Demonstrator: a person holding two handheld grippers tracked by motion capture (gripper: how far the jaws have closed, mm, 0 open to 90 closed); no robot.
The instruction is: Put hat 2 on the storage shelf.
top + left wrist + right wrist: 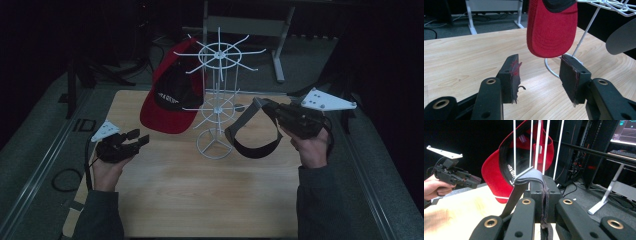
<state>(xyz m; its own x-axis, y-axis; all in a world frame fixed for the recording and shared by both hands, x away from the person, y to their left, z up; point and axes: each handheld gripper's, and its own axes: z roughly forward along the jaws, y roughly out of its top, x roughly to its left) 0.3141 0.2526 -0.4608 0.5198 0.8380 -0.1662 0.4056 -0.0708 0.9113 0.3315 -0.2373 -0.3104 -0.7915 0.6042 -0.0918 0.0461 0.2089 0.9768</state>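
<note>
A white wire rack [218, 100] stands mid-table with a red cap [167, 107] hanging on its left side. My right gripper [265, 106] is shut on a grey and black band [252, 137], held up just right of the rack; the loop droops toward the rack's base. In the right gripper view the jaws [544, 182] pinch the band's grey end [531, 176] against the rack wires [531, 145], with the cap [491, 175] behind. My left gripper [142, 136] is open and empty, low at the left. Its jaws [540, 75] point at the cap's brim [551, 30].
The wooden table [200, 190] is bare in front of the rack. A desk frame [277, 50] stands beyond the far edge. A cable loop [65, 179] lies on the floor at the left. A monitor [624, 130] stands off to the side.
</note>
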